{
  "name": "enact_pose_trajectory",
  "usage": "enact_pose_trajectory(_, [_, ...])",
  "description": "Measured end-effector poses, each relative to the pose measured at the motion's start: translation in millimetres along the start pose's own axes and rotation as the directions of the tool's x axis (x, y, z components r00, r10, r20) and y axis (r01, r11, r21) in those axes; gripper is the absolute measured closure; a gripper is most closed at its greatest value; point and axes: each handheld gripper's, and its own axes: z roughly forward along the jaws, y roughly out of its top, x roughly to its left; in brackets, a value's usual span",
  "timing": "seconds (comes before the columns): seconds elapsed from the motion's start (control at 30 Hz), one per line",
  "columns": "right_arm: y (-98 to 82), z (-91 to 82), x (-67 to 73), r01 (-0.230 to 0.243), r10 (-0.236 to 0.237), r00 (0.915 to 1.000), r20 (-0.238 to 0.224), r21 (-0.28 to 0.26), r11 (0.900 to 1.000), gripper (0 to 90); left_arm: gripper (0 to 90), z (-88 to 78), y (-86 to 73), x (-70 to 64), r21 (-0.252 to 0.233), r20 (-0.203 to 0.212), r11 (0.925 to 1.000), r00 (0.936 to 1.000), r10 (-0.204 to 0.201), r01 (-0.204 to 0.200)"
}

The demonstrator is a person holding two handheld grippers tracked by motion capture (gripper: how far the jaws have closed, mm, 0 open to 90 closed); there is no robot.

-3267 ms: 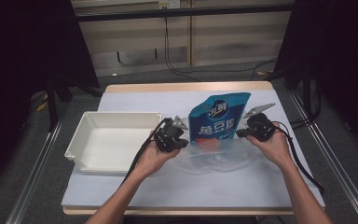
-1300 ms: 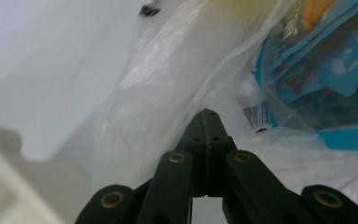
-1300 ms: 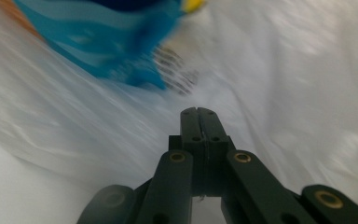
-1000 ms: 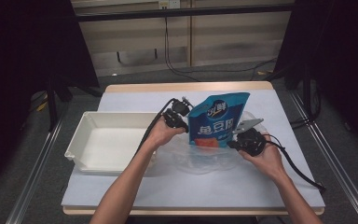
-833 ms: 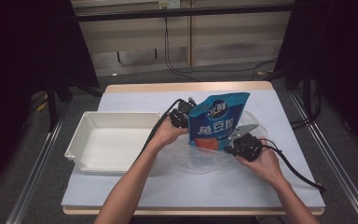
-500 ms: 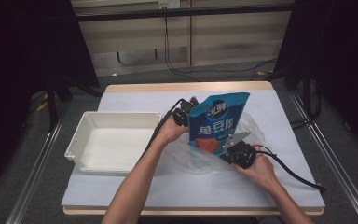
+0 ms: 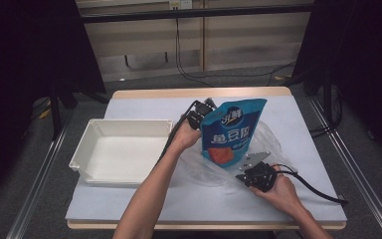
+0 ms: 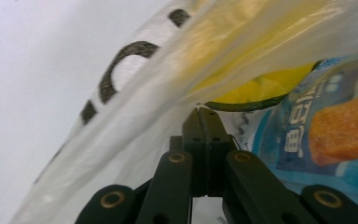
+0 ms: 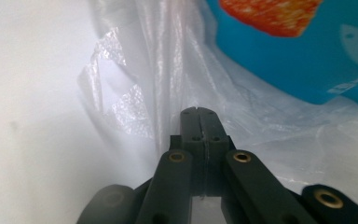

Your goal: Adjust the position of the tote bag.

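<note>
A blue snack pouch [image 7: 231,132] stands upright mid-table, with a clear plastic bag [image 7: 273,144] crumpled around its base. My left gripper [image 7: 201,113] is at the pouch's upper left edge. Its jaws are shut at the tips [image 8: 207,112], with printed bag film [image 8: 135,116] draped tight over them and the pouch [image 8: 326,135] just to their right. My right gripper [image 7: 251,172] lies low at the pouch's near right corner. Its jaws [image 9: 199,112] are shut on a fold of the clear bag [image 9: 168,70] that rises from the tips, below the pouch [image 9: 284,51].
An empty white tray [image 7: 122,149] sits at the left of the pale table [image 7: 144,199]. The right gripper's black cable [image 7: 318,191] trails toward the table's right edge. Both forearms reach in from the near side.
My right gripper has slid from the pouch's right side down toward its near corner, pulling bag film along. My left gripper has shifted slightly along the pouch's upper left edge.
</note>
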Motion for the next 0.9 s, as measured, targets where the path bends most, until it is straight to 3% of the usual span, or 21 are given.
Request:
enact_pose_trajectory(0.07, [-1.6, -1.0, 3.4, 0.004, -0.004, 0.9999, -0.01, -0.004, 1.0, 90.0, 90.0, 1.3, -1.3, 4.0, -0.001, 0.008, 0.9997, 0.9997, -0.024, 0.024])
enact_pose_trajectory(0.17, [-3.4, -3.0, 7.2, 0.012, -0.012, 0.9999, -0.01, -0.003, 1.0, 90.0, 90.0, 1.5, -2.6, 5.0, 0.008, 0.005, 0.9998, 0.9998, -0.019, 0.019])
enact_pose_trajectory(0.2, [-3.7, -2.6, 7.2, 0.021, -0.021, 0.9998, -0.006, -0.01, 1.0, 90.0, 90.0, 0.9, -2.9, 4.9, 0.005, 0.026, 0.9998, 0.9995, -0.017, 0.017])
enact_pose_trajectory(0.33, [-2.9, -1.9, 5.7, 0.002, -0.001, 0.9999, 0.011, -0.018, 1.0, 90.0, 90.0, -5.5, -5.5, -0.8, -0.037, 0.049, 0.9991, 0.9986, -0.02, 0.022])
enact_pose_trajectory(0.37, [-2.8, -1.8, 5.4, -0.01, 0.01, 0.9999, 0.01, -0.033, 0.999, 90.0, 90.0, -8.3, -7.3, -1.1, -0.037, 0.046, 0.9993, 0.9989, 0.005, -0.003])
enact_pose_trajectory(0.47, [-2.1, -4.4, 2.8, -0.021, 0.024, 0.9987, 0.044, -0.057, 0.998, 90.0, 90.0, -11.0, -13.6, -6.5, -0.062, 0.043, 0.9981, 0.9991, 0.005, -0.003])
enact_pose_trajectory(0.6, [-1.6, -7.1, -1.9, -0.057, 0.06, 0.9976, 0.033, -0.093, 0.994, 90.0, 90.0, -23.2, -16.6, -8.9, -0.081, 0.029, 0.9963, 0.9991, 0.032, -0.03])
enact_pose_trajectory(0.67, [-2.2, -9.3, -4.2, -0.064, 0.068, 0.997, 0.038, -0.104, 0.993, 90.0, 90.0, -30.6, -19.7, -9.4, -0.119, 0.056, 0.9926, 0.9979, 0.032, -0.025])
enact_pose_trajectory(0.77, [-5.2, -14.7, -9.9, -0.105, 0.111, 0.9934, 0.03, -0.14, 0.985, 90.0, 90.0, -41.1, -25.1, -8.2, -0.162, 0.059, 0.9854, 0.9963, 0.062, -0.051])
enact_pose_trajectory(0.83, [-7.4, -19.4, -14.1, -0.116, 0.125, 0.9912, 0.044, -0.157, 0.981, 90.0, 90.0, -46.4, -30.1, -9.0, -0.19, 0.061, 0.981, 0.9966, 0.055, -0.042])
enact_pose_trajectory(0.87, [-8.9, -22.4, -16.5, -0.121, 0.131, 0.9902, 0.049, -0.171, 0.978, 90.0, 90.0, -51.1, -33.4, -8.1, -0.207, 0.061, 0.9765, 0.9954, 0.073, -0.059])
enact_pose_trajectory(0.9, [-10.4, -26.5, -18.4, -0.133, 0.146, 0.9876, 0.058, -0.188, 0.973, 90.0, 90.0, -53.2, -35.9, -8.6, -0.23, 0.071, 0.9719, 0.9951, 0.07, -0.052])
